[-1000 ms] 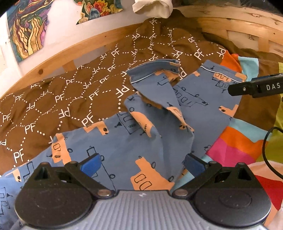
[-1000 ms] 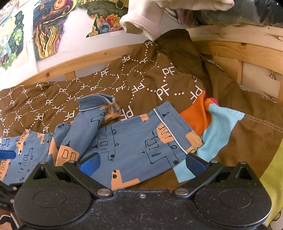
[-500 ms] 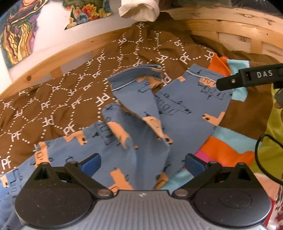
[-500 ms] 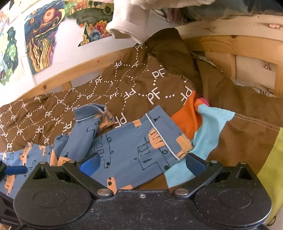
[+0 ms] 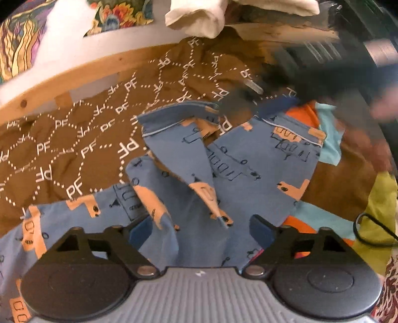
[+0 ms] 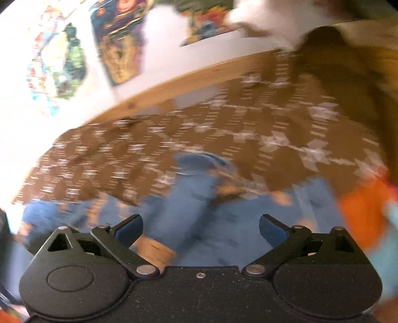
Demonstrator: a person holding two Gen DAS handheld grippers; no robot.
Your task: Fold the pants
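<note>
Blue pants (image 5: 231, 171) with orange and dark prints lie crumpled on a brown "PF" blanket (image 5: 82, 139). One leg is folded over and its cuff (image 5: 174, 116) lies at the far side. My left gripper (image 5: 200, 229) is open just above the pants' near part. My right gripper shows blurred in the left wrist view (image 5: 271, 104), over the far cuffs. In the blurred right wrist view the right gripper (image 6: 200, 229) is open above the pants (image 6: 194, 198).
A wooden bed frame (image 5: 82, 69) runs along the wall behind. White cloth (image 5: 199, 15) hangs at the top. A multicolour orange, teal and green cover (image 5: 328, 218) lies to the right, with a black cable (image 5: 370, 233) on it.
My right gripper has swung quickly left, over the pants' far cuffs; its view is now smeared. My left gripper has stayed open over the pants' near part.
</note>
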